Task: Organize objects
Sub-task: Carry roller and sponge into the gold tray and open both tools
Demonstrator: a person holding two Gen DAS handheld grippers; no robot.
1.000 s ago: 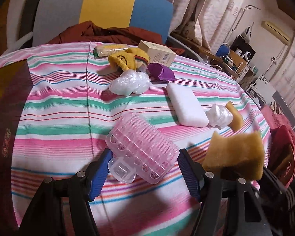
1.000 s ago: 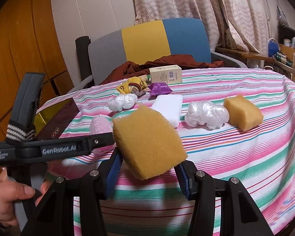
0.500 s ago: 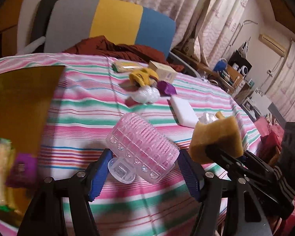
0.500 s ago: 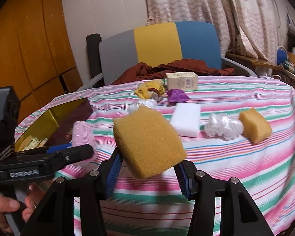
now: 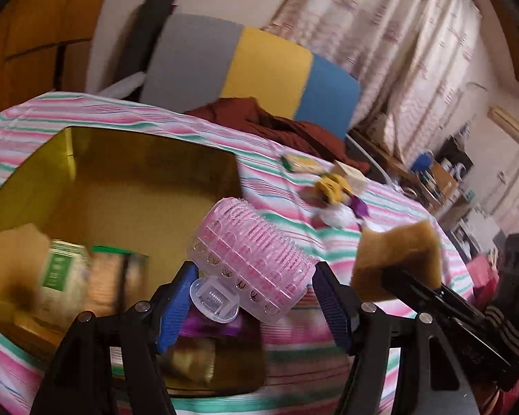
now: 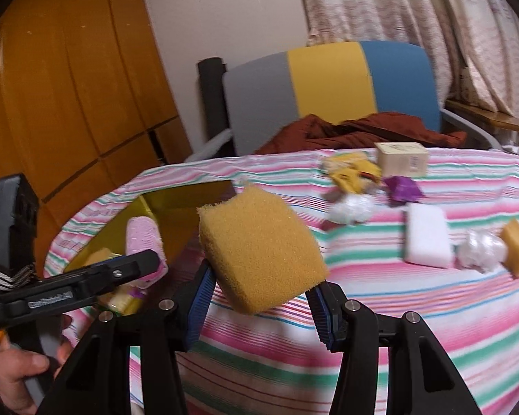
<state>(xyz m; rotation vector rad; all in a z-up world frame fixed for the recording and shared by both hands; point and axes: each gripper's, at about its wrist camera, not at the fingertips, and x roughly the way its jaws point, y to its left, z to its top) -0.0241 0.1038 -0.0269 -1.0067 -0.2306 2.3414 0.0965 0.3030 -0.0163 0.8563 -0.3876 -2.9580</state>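
Observation:
My left gripper [image 5: 256, 306] is shut on a pink hair roller [image 5: 256, 256] and holds it over the near right corner of an open gold box [image 5: 121, 186]; the roller also shows in the right wrist view [image 6: 143, 245]. My right gripper [image 6: 261, 306] is shut on a yellow-brown sponge [image 6: 259, 252], held above the striped tablecloth just right of the box [image 6: 176, 200]. The sponge also shows in the left wrist view [image 5: 398, 257]. The box holds small cartons [image 5: 65, 276] and a purple item [image 5: 211, 326].
On the striped table [image 6: 398, 311] lie a white block [image 6: 427, 235], two white plastic wads [image 6: 349, 209], a second sponge [image 6: 517, 247], a purple item [image 6: 401, 188], a yellow item [image 6: 353, 173] and a small carton [image 6: 403, 159]. A chair [image 6: 328, 93] with brown cloth stands behind.
Both grippers have moved left with their loads. The roller has gone from over the tablecloth to over the gold box, and the sponge now hangs near the box's right side.

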